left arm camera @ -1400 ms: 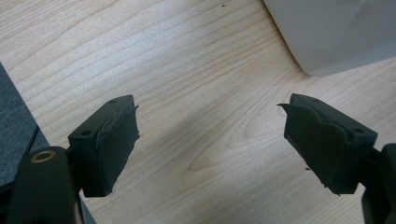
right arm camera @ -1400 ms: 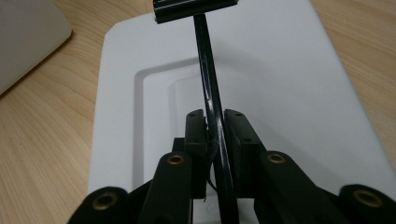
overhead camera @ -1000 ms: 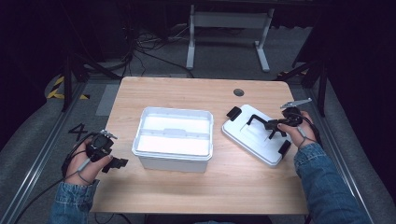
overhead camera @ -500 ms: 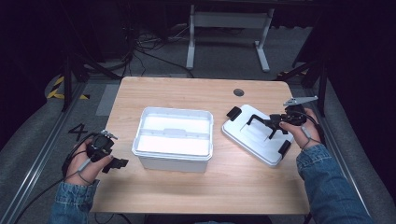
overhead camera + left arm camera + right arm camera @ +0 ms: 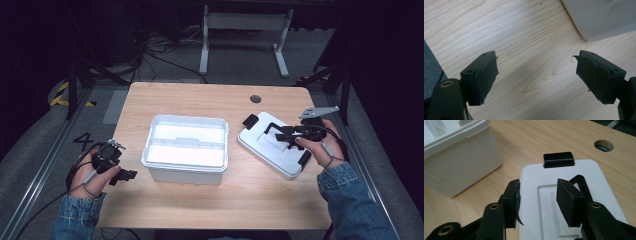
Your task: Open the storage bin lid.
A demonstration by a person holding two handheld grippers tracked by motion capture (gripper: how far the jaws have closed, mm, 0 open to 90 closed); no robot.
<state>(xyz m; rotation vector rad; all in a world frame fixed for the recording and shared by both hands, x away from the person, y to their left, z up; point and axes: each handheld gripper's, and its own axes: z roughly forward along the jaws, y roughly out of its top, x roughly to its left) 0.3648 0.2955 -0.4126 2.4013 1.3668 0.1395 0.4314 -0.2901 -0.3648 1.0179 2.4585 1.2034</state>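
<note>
From above, the open white plastic box (image 5: 185, 147) sat in the middle of the frame. Its flat white lid with black clips (image 5: 272, 145) lay at the right, under my right gripper (image 5: 287, 134). My left gripper (image 5: 120, 175) waited at the lower left.

In the left gripper view, my jaws stood wide apart over the bare wooden table (image 5: 519, 45).

In the right gripper view, my jaws hung partly open above the lid, holding nothing. I think I was about to grab its black handle (image 5: 580, 182).

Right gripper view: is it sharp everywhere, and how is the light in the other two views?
Right gripper view: the lid and its clip are fairly sharp, the tool close up is softer. Left gripper view: the wood grain is crisp, the box is blurred, and soft shadows lie under the tool. High view: the table is well lit, the floor around it very dark.
</note>
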